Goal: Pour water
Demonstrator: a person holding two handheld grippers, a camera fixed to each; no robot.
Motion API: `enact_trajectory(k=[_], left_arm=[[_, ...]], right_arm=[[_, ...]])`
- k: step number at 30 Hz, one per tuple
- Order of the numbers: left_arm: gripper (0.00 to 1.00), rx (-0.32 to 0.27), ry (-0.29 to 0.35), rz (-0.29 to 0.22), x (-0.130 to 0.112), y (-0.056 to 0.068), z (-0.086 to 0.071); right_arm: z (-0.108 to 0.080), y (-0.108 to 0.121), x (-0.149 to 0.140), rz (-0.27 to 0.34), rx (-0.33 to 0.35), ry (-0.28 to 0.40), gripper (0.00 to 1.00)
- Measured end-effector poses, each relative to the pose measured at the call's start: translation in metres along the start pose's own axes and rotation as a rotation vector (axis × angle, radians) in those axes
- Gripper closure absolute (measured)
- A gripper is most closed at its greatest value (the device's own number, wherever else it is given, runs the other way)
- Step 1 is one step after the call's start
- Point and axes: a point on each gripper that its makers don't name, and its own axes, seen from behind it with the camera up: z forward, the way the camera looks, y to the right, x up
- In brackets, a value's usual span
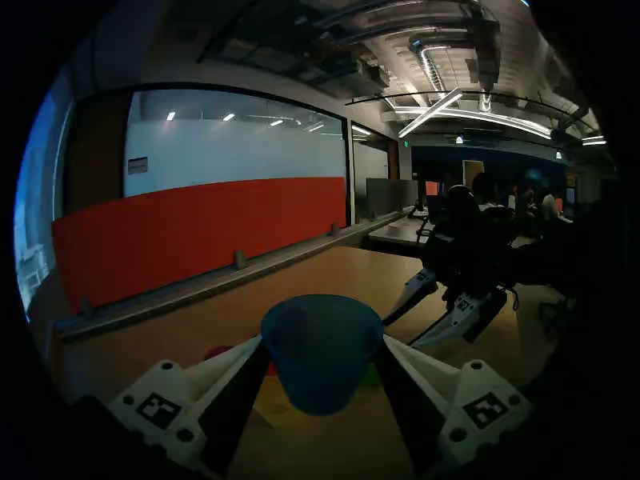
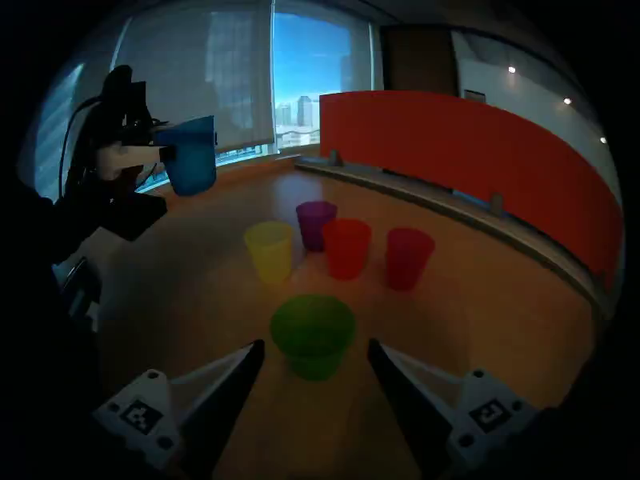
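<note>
In the left gripper view, the left gripper (image 1: 322, 342) clamps the blue cup (image 1: 322, 364) from both sides, raised above the wooden table (image 1: 336, 272). In the right gripper view, the right gripper (image 2: 314, 344) is spread apart. The green cup (image 2: 313, 332) stands on the table just past its fingertips, centred between them and untouched. Beyond it stand the yellow cup (image 2: 270, 250), orange cup (image 2: 346, 248), red cup (image 2: 408, 256) and purple cup (image 2: 315, 224).

White left tool (image 1: 322, 339) and right tool (image 2: 314, 342), black-coded square tags (image 1: 158, 410)
</note>
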Motion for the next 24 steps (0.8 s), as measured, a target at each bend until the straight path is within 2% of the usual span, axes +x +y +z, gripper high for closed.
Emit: enact_trajectory(k=[24], left_arm=[[0.14, -0.003, -0.010, -0.002, -0.007, 0.000, -0.001]], right_arm=[[0.050, -0.003, -0.021, -0.013, 0.017, -0.035, 0.00]])
